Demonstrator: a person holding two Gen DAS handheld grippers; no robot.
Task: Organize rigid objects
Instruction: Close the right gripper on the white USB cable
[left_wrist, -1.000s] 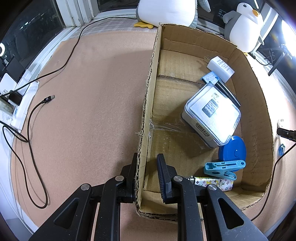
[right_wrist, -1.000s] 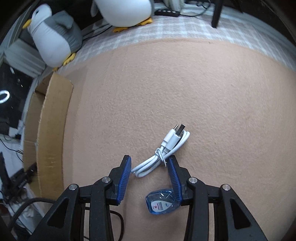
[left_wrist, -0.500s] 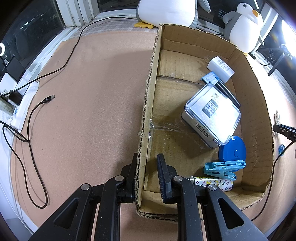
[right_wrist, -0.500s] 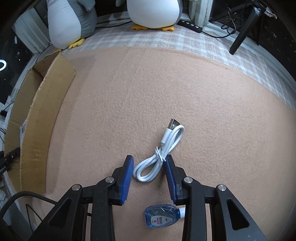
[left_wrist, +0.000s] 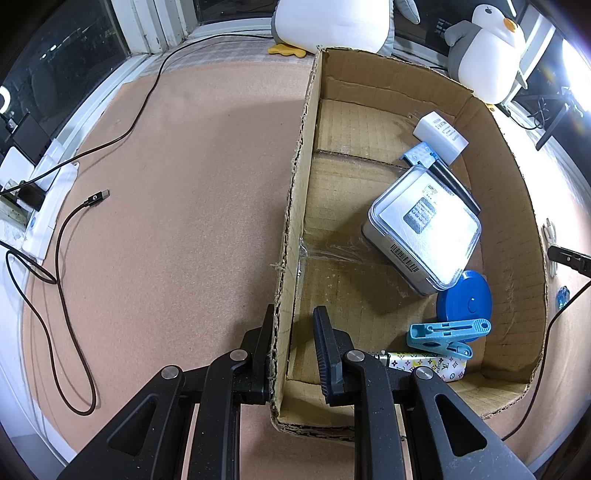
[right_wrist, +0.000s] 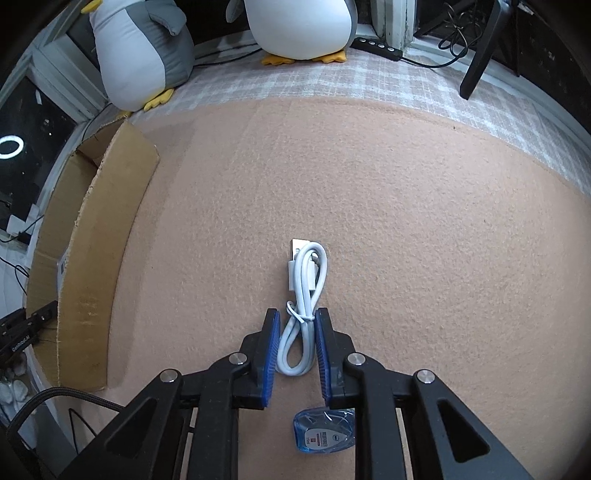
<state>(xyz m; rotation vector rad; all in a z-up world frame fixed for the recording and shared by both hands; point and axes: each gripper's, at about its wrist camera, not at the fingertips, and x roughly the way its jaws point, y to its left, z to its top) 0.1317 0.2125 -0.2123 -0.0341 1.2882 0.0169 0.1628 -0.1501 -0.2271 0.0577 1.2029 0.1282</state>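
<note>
My left gripper (left_wrist: 294, 310) straddles the near left wall of the open cardboard box (left_wrist: 517, 221) and is shut on that wall. Inside the box lie a clear plastic case (left_wrist: 424, 225), a blue disc (left_wrist: 465, 299), a light blue clothes peg (left_wrist: 443, 332), a patterned lighter (left_wrist: 424, 365) and a white adapter (left_wrist: 439, 136). On the felt mat to the right of the box, my right gripper (right_wrist: 296, 312) is closing on a tied white USB cable (right_wrist: 303, 295). Its blue pads touch both sides of the loop. A small blue packet (right_wrist: 325, 430) lies under the right finger.
Two plush penguins (right_wrist: 140, 55) (right_wrist: 299, 26) stand at the mat's far edge. A black cable (left_wrist: 62, 295) snakes over the mat left of the box, near a white power strip (left_wrist: 40, 206). A black stand leg (right_wrist: 480, 55) rests on the plaid cloth.
The right gripper's jaws have narrowed onto the white cable, squeezing its loop, and the gripper has rolled so that the cable now lies straight ahead. The left gripper has not moved.
</note>
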